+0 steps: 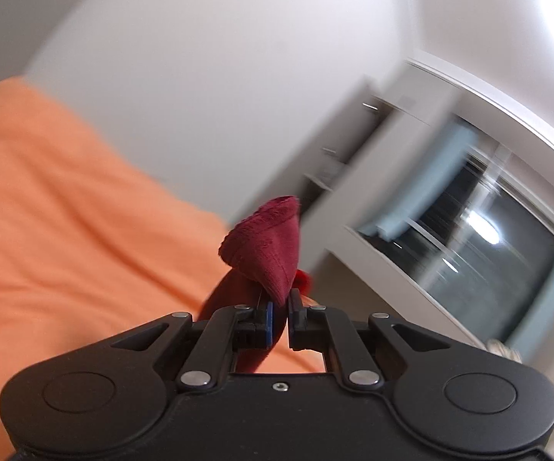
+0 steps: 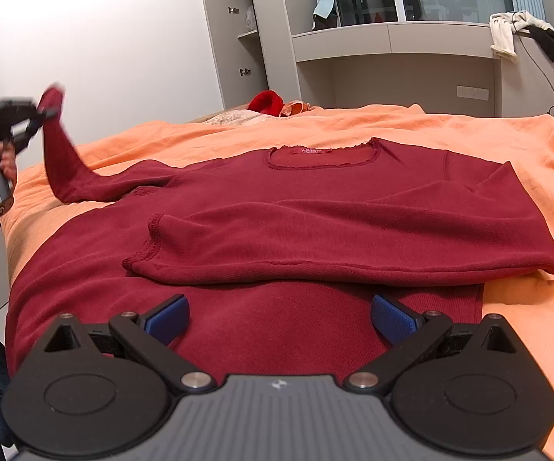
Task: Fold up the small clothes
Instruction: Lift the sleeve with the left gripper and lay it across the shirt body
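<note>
A dark red long-sleeved shirt [image 2: 277,215] lies face up on the orange bedspread [image 2: 526,161], neckline at the far side. Its right sleeve [image 2: 315,238] is folded across the chest. My left gripper [image 1: 280,309] is shut on the cuff of the left sleeve [image 1: 267,246] and holds it raised above the bed; it also shows in the right wrist view [image 2: 48,113] at the far left, with the sleeve [image 2: 65,169] hanging down to the bed. My right gripper [image 2: 280,317] is open and empty, low over the shirt's hem.
A bright red garment [image 2: 265,101] and pale fabric lie at the bed's far edge. Grey cabinets and shelves [image 2: 392,38] stand behind, with clothes hung on a rack [image 2: 526,30] at the right. A white wall [image 2: 104,38] is at the left.
</note>
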The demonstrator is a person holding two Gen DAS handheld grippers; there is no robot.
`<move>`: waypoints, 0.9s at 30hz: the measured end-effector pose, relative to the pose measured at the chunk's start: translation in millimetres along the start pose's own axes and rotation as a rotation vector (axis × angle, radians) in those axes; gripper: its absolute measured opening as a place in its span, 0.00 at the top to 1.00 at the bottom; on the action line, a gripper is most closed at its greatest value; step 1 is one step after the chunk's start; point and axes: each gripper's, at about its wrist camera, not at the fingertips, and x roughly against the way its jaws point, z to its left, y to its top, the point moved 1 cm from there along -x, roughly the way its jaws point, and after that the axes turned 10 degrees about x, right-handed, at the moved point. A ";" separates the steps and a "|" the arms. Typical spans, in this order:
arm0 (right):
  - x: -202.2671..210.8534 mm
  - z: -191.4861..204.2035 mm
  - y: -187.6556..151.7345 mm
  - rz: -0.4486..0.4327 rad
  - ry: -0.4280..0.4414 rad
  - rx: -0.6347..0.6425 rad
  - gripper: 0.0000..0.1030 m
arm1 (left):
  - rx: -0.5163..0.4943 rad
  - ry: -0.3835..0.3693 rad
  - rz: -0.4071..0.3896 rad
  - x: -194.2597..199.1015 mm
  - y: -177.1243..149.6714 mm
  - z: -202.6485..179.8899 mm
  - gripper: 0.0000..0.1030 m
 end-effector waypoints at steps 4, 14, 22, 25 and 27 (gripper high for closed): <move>2.3 -0.4 0.8 -0.015 -0.010 -0.005 0.00 | -0.098 -0.123 0.069 12.5 -35.0 -61.5 0.93; 32.7 -26.1 13.1 -0.129 -0.106 -0.097 0.00 | -0.275 -0.328 0.304 42.0 -163.3 -156.6 0.93; 39.4 -55.8 7.7 -0.131 -0.187 -0.186 0.00 | -0.512 -0.425 0.479 72.4 -256.6 -150.5 0.92; 40.1 -61.7 6.2 -0.130 -0.201 -0.196 0.00 | -0.576 -0.447 0.535 79.5 -275.9 -141.9 0.91; 39.6 -63.1 5.5 -0.130 -0.204 -0.204 0.00 | -0.611 -0.467 0.558 85.1 -281.4 -133.9 0.90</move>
